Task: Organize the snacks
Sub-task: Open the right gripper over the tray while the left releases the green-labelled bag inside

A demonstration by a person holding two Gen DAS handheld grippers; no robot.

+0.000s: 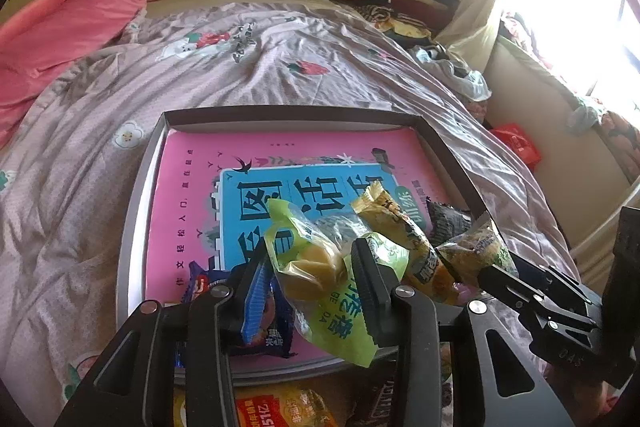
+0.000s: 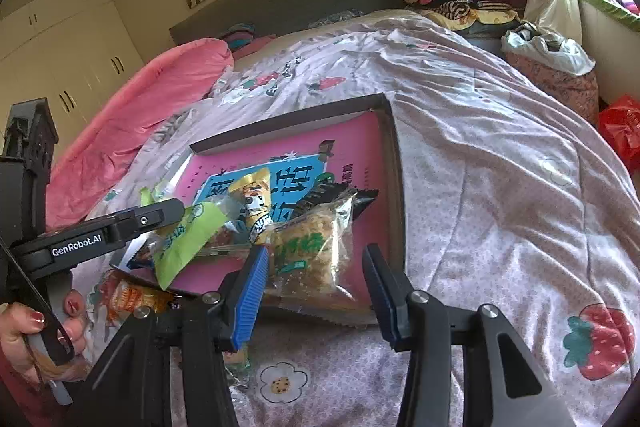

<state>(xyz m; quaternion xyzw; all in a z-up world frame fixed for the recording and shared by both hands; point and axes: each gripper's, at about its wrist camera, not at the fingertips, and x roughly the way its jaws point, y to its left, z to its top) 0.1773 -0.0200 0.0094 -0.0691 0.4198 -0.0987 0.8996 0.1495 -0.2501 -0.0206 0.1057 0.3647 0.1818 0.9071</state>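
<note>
In the left wrist view our left gripper [image 1: 310, 275] sits at centre bottom, its jaws closed partway onto a green packet [image 1: 320, 283], the pads pressing its sides so the packet hangs between them above the tray. Just left of it, behind the blue pad, a dark blue biscuit pack [image 1: 268, 323] lies on the tray's near edge.

In the right wrist view our right gripper [image 2: 316, 287] stands at lower centre with the jaws apart and nothing held; a clear cake packet [image 2: 312, 251] lies just beyond the blue pad, between the fingers' line but not pressed.

The tray [image 1: 132, 227] is a shallow dark-walled box lid on the bed, filling the middle of both views. Its floor is covered by a pink book [image 1: 192, 195]. On the book, toward the right half, we see a yellow wrapper [image 1: 400, 227] lying beside the cake packet and a black wrapper [image 2: 320, 193] behind them.

Outside the tray, at the lower edge of the left view, an orange snack bag [image 1: 280, 409] lies on the quilt [image 1: 280, 67].

At the lower left of the right view, a hand [image 2: 24, 331] grips the left tool's handle.
</note>
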